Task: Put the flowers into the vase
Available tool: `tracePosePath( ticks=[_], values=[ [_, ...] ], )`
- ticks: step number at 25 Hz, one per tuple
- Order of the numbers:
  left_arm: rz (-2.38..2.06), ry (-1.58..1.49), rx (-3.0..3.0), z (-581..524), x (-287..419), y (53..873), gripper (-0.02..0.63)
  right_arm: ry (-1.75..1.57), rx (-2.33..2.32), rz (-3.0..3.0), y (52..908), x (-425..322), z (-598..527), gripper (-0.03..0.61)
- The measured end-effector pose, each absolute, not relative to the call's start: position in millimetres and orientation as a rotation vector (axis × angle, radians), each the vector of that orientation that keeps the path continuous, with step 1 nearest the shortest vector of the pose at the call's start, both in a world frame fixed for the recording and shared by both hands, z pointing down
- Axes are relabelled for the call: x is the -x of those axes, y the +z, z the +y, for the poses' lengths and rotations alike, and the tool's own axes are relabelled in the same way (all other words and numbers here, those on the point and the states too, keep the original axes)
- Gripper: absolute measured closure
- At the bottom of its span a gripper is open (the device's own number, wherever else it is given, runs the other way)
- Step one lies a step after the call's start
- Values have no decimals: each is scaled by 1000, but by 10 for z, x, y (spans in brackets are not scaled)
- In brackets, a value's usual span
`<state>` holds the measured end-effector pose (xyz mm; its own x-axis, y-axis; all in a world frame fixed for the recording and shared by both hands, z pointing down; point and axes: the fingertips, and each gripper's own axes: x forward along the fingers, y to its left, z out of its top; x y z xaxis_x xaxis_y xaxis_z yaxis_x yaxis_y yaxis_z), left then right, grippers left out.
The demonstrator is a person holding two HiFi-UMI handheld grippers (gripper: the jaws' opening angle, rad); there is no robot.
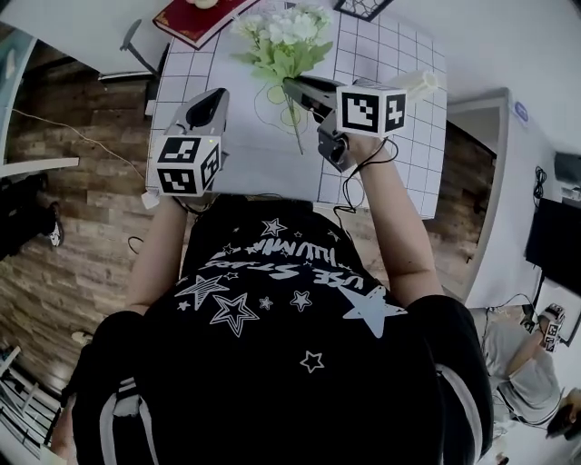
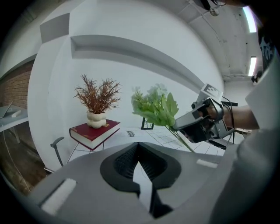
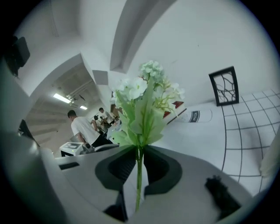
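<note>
flowers point(image 1: 283, 41) sit between right gripper point(image 1: 292, 84) jaws, above table point(image 1: 386, 54). left gripper point(image 1: 216, 96) to their left, apart. book point(image 1: 195, 22) on table's far-left corner, 1 pot point(image 2: 96, 119) on it.

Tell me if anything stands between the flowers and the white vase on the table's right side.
Nothing separate does. The right gripper is shut on the flowers, holding them above the table. The vase is just past that gripper's cube, to its right. Only the gripper's own body lies between flowers and vase.
</note>
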<state>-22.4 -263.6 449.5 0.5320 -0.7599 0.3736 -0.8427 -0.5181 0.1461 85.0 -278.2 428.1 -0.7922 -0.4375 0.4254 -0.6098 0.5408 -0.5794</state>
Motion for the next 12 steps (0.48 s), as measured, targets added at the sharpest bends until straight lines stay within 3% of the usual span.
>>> tracePosePath(
  ticks=[12],
  values=[
    [-1358, 349, -2583, -2735, -883, 4059, 604, 823, -811, -2957, 2883, -1721, -2754, 518]
  ],
)
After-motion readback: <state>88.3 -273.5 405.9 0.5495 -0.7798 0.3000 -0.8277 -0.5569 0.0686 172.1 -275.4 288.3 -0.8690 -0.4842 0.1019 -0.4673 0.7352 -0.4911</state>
